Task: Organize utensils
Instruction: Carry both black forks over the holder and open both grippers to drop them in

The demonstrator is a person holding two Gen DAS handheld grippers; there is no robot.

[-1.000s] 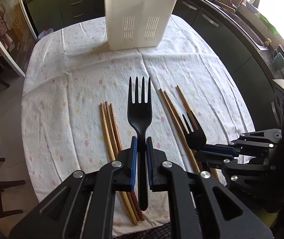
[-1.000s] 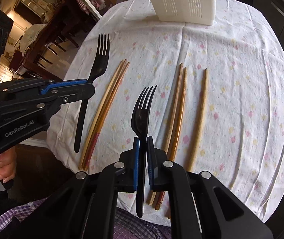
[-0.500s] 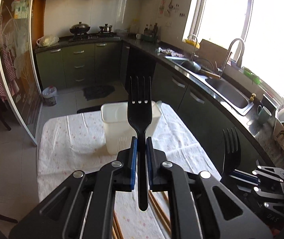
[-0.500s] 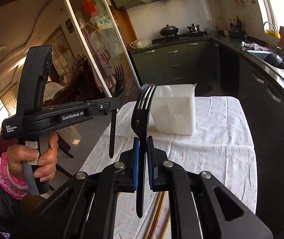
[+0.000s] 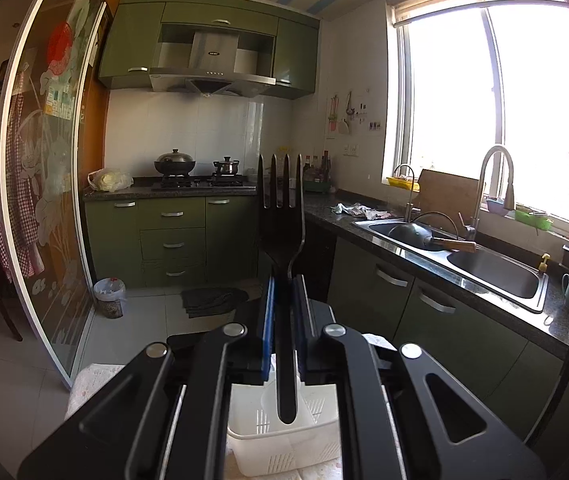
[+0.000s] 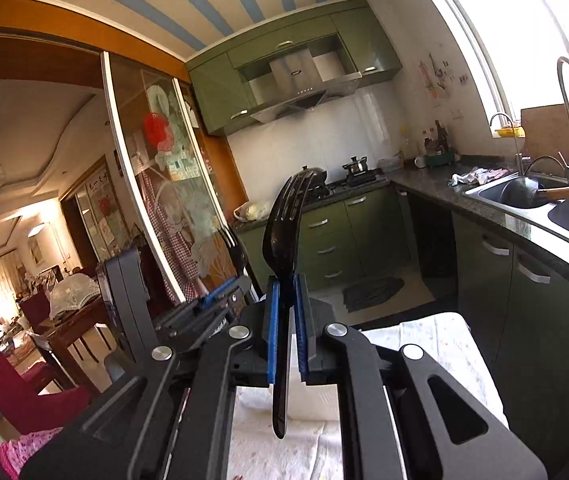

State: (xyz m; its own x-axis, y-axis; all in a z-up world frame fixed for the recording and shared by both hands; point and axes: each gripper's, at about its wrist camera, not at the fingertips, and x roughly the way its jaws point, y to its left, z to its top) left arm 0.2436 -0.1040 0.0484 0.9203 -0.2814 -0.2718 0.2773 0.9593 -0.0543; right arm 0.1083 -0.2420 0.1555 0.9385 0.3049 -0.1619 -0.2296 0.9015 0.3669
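Left fingers: my left gripper [image 5: 282, 320] is clamped on the neck of a black fork [image 5: 281, 216], blue pads pressing both sides of the handle, tines up and toward the far stove.
Right fingers: my right gripper [image 6: 286, 328] is clamped on a second black fork [image 6: 284, 232], also by the handle just below the head, seen nearly edge-on and tilted a little right.
Where the forks sit: both are held in the air above the table [image 6: 440, 340], handles hanging down toward me; in the right view my left gripper shows just to the left with its own fork.
Utensil holder: the white slotted utensil holder [image 5: 284, 436] stands on the table directly below my left fork's handle tip, near and centred in the left view; in the right view it is mostly hidden behind my fingers.
How the forks handle: they look like thin plastic, so I judge them light and stiff, a little slick against the pads, with slight flex in the handle.
Where to hold: the neck grip I have suits a handle-first drop, since the long free end can lead into the holder.
Risk: a thin handle could pivot between the pads if it knocks the rim.
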